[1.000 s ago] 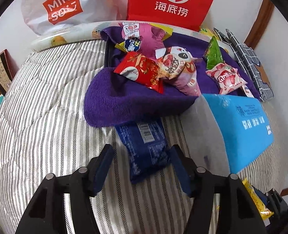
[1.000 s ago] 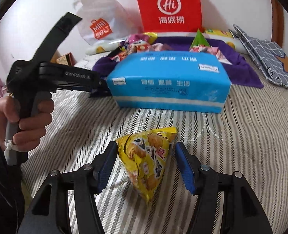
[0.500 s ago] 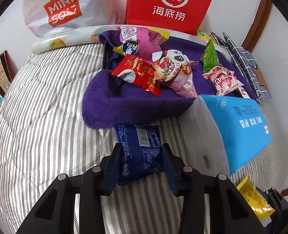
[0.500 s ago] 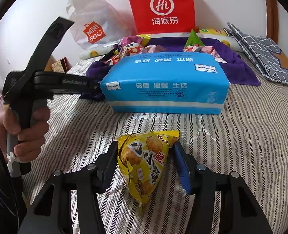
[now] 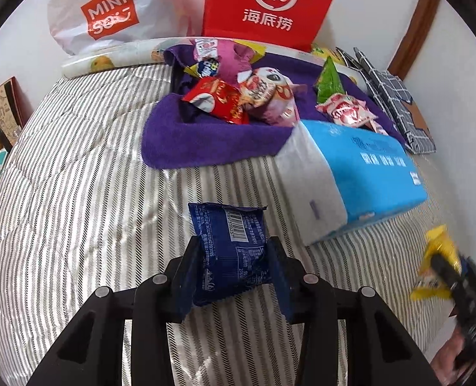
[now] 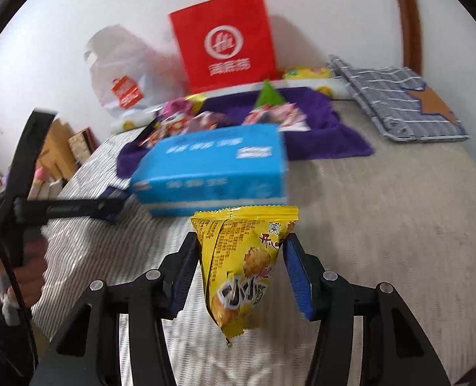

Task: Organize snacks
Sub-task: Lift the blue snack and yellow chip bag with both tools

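Note:
My left gripper (image 5: 234, 257) is shut on a dark blue snack packet (image 5: 231, 251), held just above the striped bed cover (image 5: 77, 209). My right gripper (image 6: 241, 257) is shut on a yellow triangular snack bag (image 6: 241, 257), lifted off the bed; the same bag (image 5: 437, 263) shows blurred at the right edge of the left wrist view. Further back, a purple towel (image 5: 205, 141) carries a heap of snacks: a red packet (image 5: 218, 99), a pink-white packet (image 5: 270, 93), a green triangular bag (image 5: 329, 80) and a pink strawberry packet (image 5: 347, 112).
A blue tissue pack (image 5: 366, 173) lies between the grippers and the towel. A red paper bag (image 5: 270, 3) and a white plastic shopping bag (image 5: 106, 13) lean against the wall. A folded checked cloth (image 6: 395, 99) lies at the right. A hand (image 6: 28, 273) holds the left gripper's handle.
Both grippers closed on their packets: the left on the blue one, the right on the yellow bag. Both then pulled back from the towel, and the right lifted and tilted its bag.

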The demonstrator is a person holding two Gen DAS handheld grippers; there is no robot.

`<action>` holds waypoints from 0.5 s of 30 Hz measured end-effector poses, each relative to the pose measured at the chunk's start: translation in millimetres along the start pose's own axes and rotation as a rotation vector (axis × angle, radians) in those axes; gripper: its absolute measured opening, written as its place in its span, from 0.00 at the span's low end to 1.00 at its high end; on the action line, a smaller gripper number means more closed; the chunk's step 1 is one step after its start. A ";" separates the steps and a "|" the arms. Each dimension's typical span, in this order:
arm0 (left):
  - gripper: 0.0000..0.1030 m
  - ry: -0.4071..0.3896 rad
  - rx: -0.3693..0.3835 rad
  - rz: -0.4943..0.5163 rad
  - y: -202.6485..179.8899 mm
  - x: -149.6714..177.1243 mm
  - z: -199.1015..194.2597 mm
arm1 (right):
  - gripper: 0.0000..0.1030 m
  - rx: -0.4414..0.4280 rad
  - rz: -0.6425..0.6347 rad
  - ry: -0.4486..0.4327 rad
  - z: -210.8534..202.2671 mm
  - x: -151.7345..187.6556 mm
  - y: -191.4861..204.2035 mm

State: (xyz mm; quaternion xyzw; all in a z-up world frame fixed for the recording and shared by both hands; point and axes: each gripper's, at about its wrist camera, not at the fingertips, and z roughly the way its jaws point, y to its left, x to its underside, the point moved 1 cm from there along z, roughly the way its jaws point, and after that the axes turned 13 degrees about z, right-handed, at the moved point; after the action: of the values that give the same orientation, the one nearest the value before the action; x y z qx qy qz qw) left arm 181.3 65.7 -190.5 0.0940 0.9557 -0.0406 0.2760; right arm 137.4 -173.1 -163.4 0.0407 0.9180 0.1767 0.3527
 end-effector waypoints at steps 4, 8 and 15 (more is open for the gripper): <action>0.38 -0.002 -0.025 0.000 -5.1 2.9 5.2 | 0.51 0.049 0.026 -0.036 -7.9 -9.8 -20.4; 0.42 -0.008 -0.050 0.016 -11.2 4.0 5.7 | 0.51 0.085 0.040 -0.056 -9.3 -16.5 -35.0; 0.34 -0.011 -0.134 0.068 -21.8 7.4 6.4 | 0.51 0.135 0.022 -0.032 10.0 -28.5 -50.1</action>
State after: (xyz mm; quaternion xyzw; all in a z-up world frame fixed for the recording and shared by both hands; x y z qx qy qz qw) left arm 174.2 44.7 -199.3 0.1076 0.9510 0.0324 0.2880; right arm 167.8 -222.6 -169.9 0.0775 0.9215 0.1177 0.3620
